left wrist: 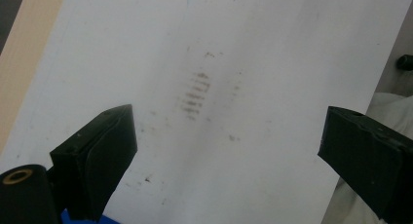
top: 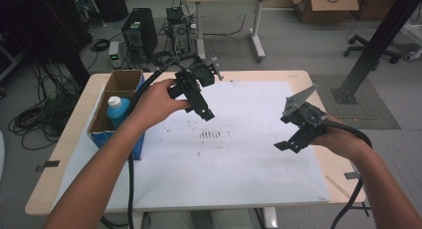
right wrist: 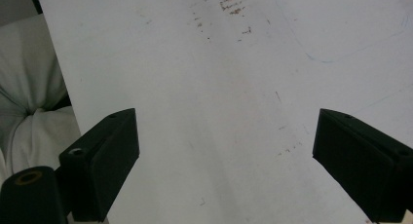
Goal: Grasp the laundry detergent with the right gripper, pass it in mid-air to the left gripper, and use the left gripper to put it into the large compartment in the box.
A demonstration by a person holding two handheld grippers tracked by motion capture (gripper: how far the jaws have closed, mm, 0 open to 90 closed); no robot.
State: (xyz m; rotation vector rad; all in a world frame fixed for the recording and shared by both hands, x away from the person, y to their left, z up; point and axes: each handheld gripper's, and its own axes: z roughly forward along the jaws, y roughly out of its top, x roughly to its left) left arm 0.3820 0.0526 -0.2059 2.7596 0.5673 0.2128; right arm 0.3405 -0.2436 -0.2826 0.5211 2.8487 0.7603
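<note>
Ok, my left gripper point(top: 199, 102) & right gripper point(top: 293, 139) both hang released; bottle point(top: 117, 111) in box point(top: 122, 82) at table's left edge, just beside left.

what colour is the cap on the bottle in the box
White, on a blue bottle standing in the cardboard box; the high view shows it best.

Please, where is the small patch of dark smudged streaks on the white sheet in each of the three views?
High view: the patch of dark smudged streaks lies at the centre, slightly below the middle.
Left gripper view: it lies just above the centre.
Right gripper view: it is at the top edge, a little right of the middle.
Shared landmark: the white sheet that carries it.
</note>
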